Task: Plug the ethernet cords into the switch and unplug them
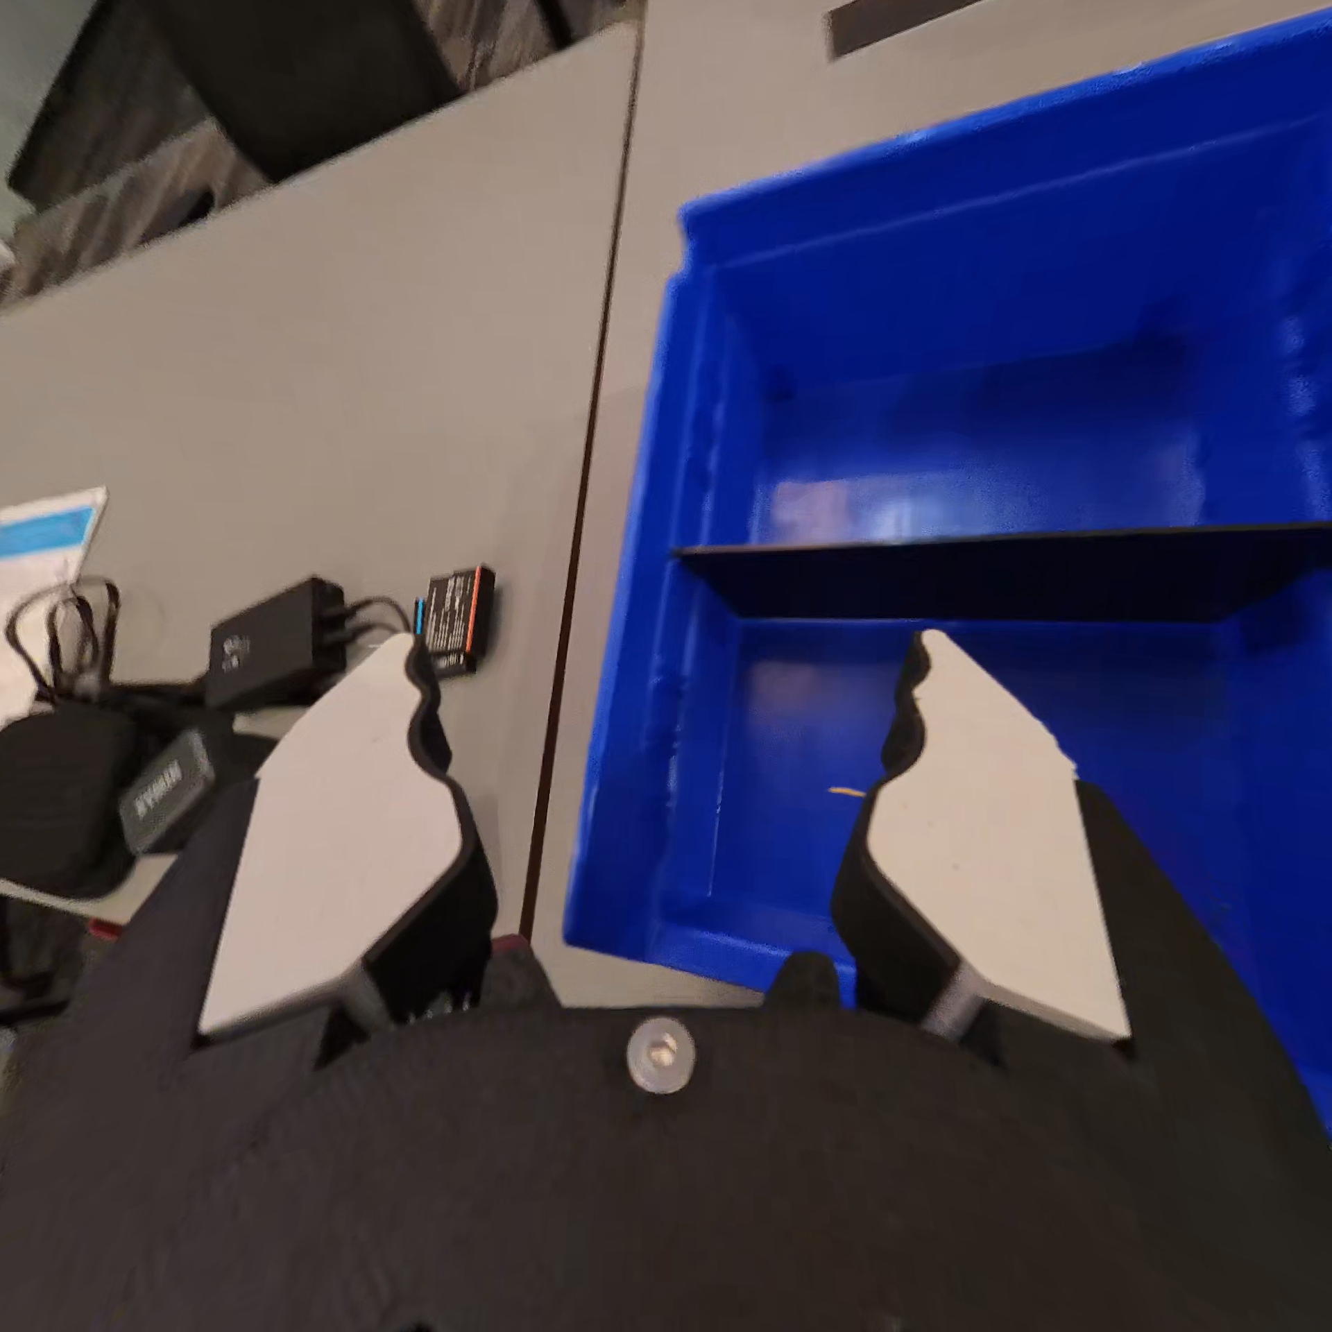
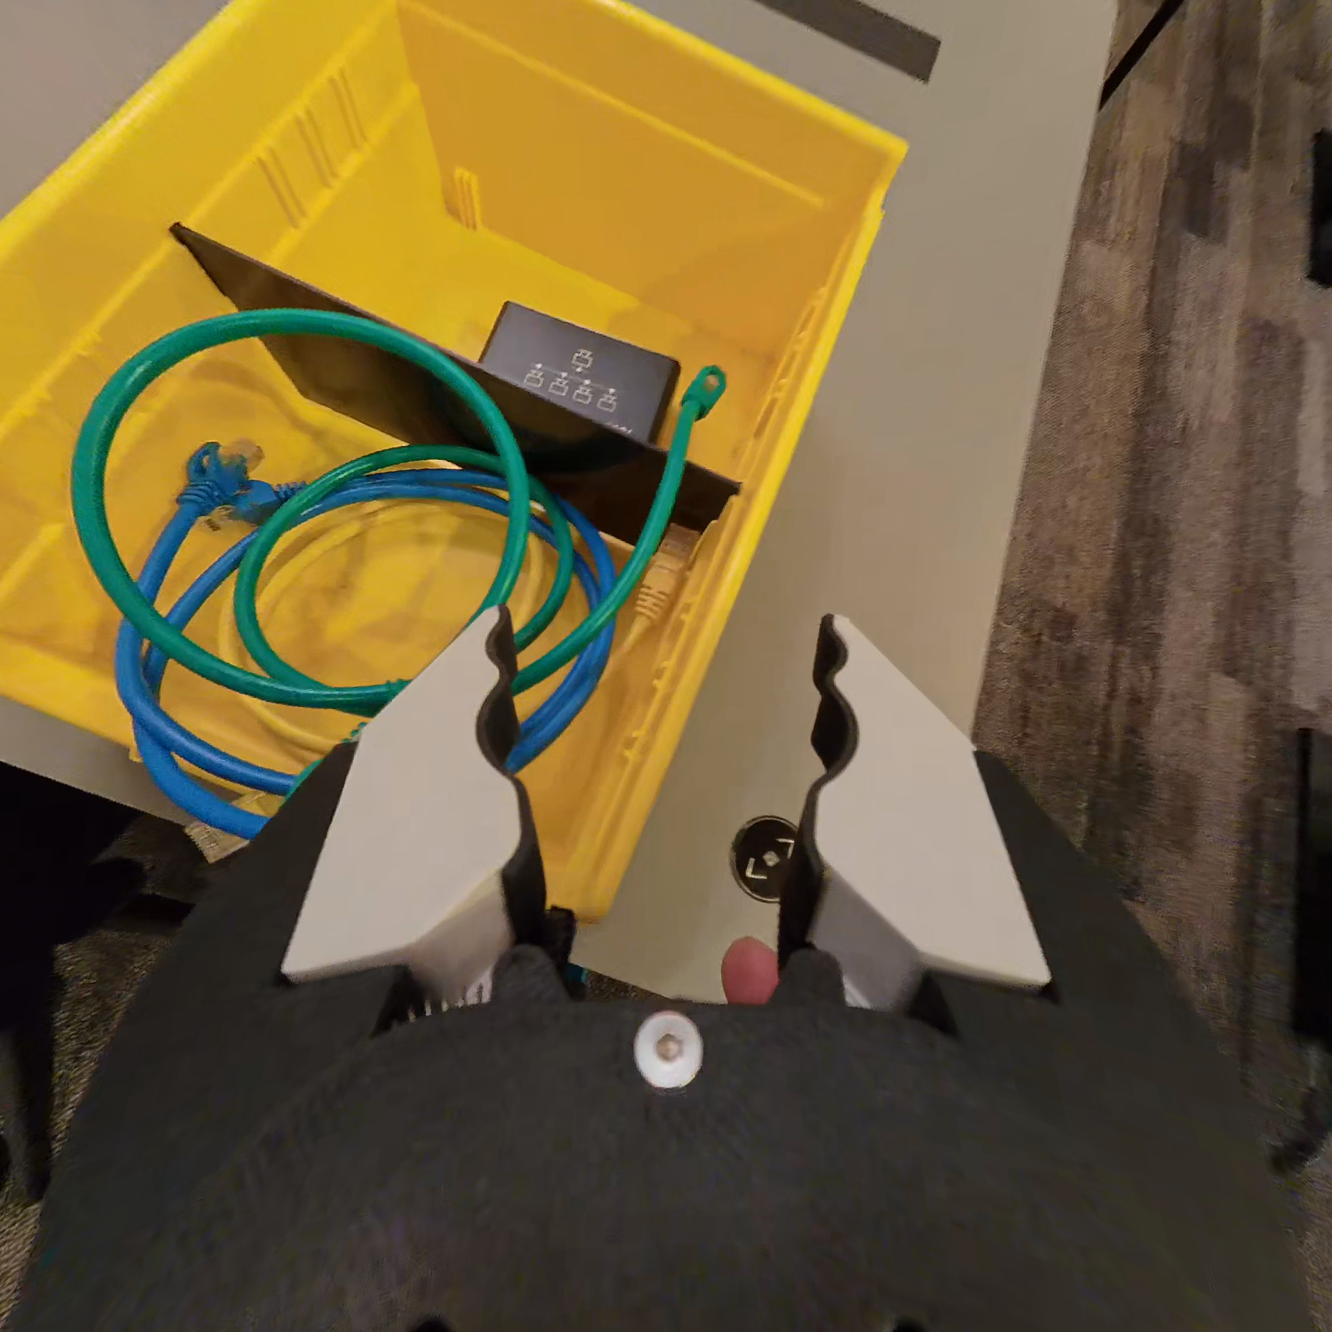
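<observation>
Nothing is plugged in yet. The right tool hangs with fingers apart and empty above the near corner of the yellow bin. Ahead of it lie the coiled green cord and blue cord, then the black switch beyond the divider. The left tool, also spread and empty, hangs over a blue bin. The next move probably calls for gripping the green plug ahead.

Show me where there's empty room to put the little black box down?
Both halves of the blue bin look bare, either side of its black divider. The yellow bin is crowded: cables fill the near half, the black box sits behind.
</observation>
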Available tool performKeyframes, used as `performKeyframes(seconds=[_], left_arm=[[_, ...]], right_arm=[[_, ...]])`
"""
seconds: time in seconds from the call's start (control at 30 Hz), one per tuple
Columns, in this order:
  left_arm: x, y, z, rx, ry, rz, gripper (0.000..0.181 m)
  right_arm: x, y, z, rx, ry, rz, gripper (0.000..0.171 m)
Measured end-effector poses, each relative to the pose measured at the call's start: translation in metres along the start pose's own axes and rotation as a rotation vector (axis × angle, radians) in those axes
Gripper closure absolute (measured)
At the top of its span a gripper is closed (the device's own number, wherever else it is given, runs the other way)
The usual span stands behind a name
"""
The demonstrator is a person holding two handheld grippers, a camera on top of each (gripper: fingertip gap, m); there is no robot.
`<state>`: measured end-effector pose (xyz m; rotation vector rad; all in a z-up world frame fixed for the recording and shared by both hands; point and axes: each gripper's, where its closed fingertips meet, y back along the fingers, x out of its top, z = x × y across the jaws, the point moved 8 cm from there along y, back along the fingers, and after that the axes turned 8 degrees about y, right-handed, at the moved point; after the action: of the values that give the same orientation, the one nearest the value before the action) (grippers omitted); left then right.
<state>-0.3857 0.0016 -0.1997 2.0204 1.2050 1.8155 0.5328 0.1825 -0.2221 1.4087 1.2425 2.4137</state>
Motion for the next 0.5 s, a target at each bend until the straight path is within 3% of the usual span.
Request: performKeyframes(seconds=[0.1, 0.17, 0.27, 0.4, 0.5], left_arm=[[-0.025, -0.014, -0.021, -0.014, 0.082, -0.065, 0.065], [-0.039, -0.024, -0.019, -0.111, 0.13, -0.108, 0.07], [-0.054, -0.04, -0.017, -0.203, 0.207, -0.134, 0.08], [-0.062, -0.048, -0.021, -0.211, 0.208, -0.126, 0.119], [-0.062, -0.051, -0.021, -0.203, 0.218, -0.1, 0.142]], right_arm=[[-0.004, -0.012, -0.011, 0.029, 0.006, -0.023, 0.096], [-0.004, -0.017, -0.013, 0.021, 0.012, -0.03, 0.106], [-0.002, -0.018, -0.011, 0.018, 0.002, -0.017, 0.105], [0.001, -0.011, -0.004, 0.027, -0.079, 0.084, 0.109], [-0.007, -0.023, -0.007, -0.008, -0.001, -0.018, 0.104]])
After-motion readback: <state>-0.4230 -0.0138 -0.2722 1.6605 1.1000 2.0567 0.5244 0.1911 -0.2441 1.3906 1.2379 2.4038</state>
